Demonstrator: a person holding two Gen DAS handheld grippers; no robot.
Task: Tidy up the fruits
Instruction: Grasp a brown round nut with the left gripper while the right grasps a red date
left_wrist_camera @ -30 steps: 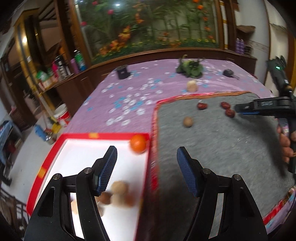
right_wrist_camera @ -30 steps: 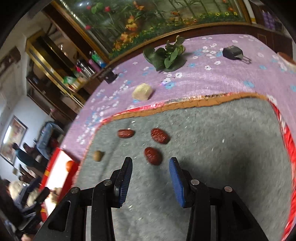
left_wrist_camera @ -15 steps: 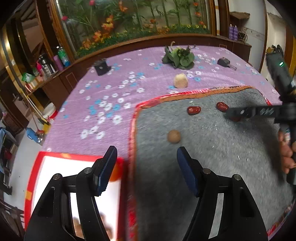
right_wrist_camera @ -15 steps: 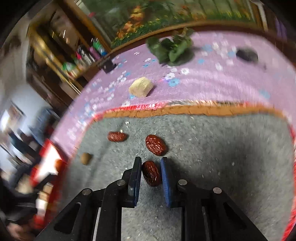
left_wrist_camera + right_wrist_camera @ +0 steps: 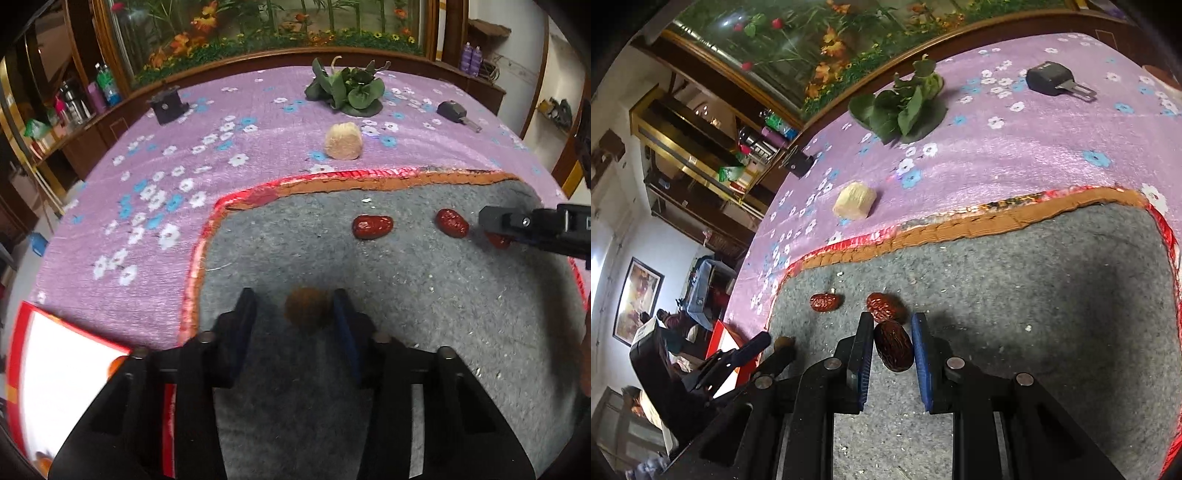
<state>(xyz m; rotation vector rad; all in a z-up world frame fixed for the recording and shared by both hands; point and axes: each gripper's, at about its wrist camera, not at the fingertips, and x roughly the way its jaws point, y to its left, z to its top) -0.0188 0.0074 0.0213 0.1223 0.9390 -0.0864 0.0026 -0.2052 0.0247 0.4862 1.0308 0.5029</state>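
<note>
While a few fruits already sit in the white tray point(image 5: 74, 369) at lower left, still to be sorted off the grey mat point(image 5: 369, 369): two loose red dates point(image 5: 371, 226), plus the two now being picked. Right gripper point(image 5: 893, 350) clamped on a dark date point(image 5: 894, 350), long axis running away from the camera along the fingers, near end tipped slightly right. Left gripper point(image 5: 295, 314) closing around a round brown fruit point(image 5: 306, 306), no clear long axis, right pad touching, left pad apart.
</note>
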